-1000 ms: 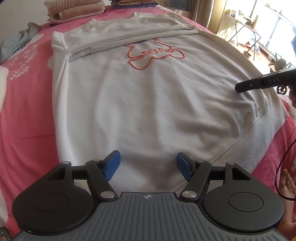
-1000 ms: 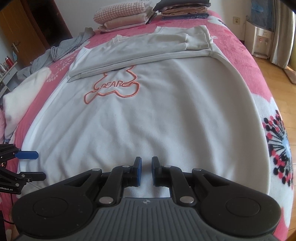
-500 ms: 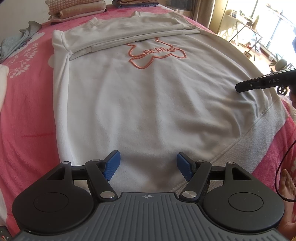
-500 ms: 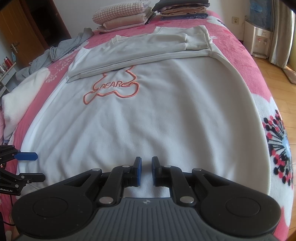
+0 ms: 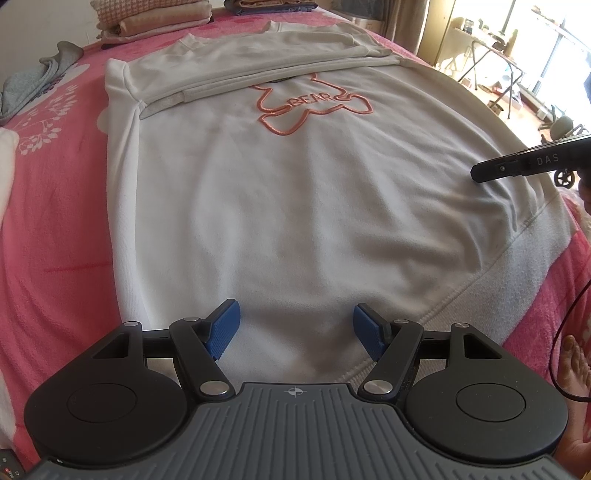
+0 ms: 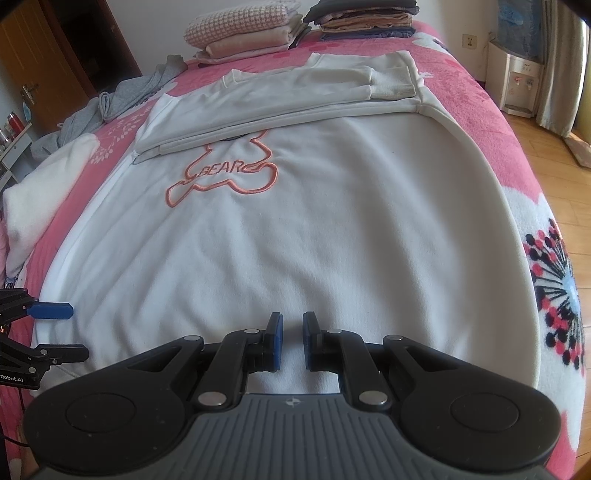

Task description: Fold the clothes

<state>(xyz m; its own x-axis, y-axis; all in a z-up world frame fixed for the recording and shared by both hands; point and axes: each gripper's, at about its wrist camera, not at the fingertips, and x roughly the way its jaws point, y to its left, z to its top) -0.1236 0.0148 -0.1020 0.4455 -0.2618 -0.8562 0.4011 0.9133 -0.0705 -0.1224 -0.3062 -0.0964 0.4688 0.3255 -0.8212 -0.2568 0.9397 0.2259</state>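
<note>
- The left gripper (image 5: pixel 293 328) holds its blue pads (image 5: pixel 223 328) wide apart, with nothing clamped; the hem of the white sweatshirt (image 5: pixel 295 206) lies below and between them.
- The right gripper (image 6: pixel 290 341) has its pads (image 6: pixel 275 341) drawn close with a narrow gap; sweatshirt fabric shows in that gap at the hem, but I cannot tell whether it is pinched.
- The sweatshirt lies flat, front up, on a pink floral blanket (image 6: pixel 480 122) covering a bed, sleeves folded across the chest above an orange "BEAR" outline (image 6: pixel 221 177).
- Beyond its collar sit stacks of folded clothes (image 6: pixel 243 33); a grey garment (image 6: pixel 122 99) lies crumpled at the far left.
- A wooden door (image 6: pixel 40 70) stands left, wooden flooring (image 6: pixel 554 155) and a water dispenser (image 6: pixel 521 81) right.
</note>
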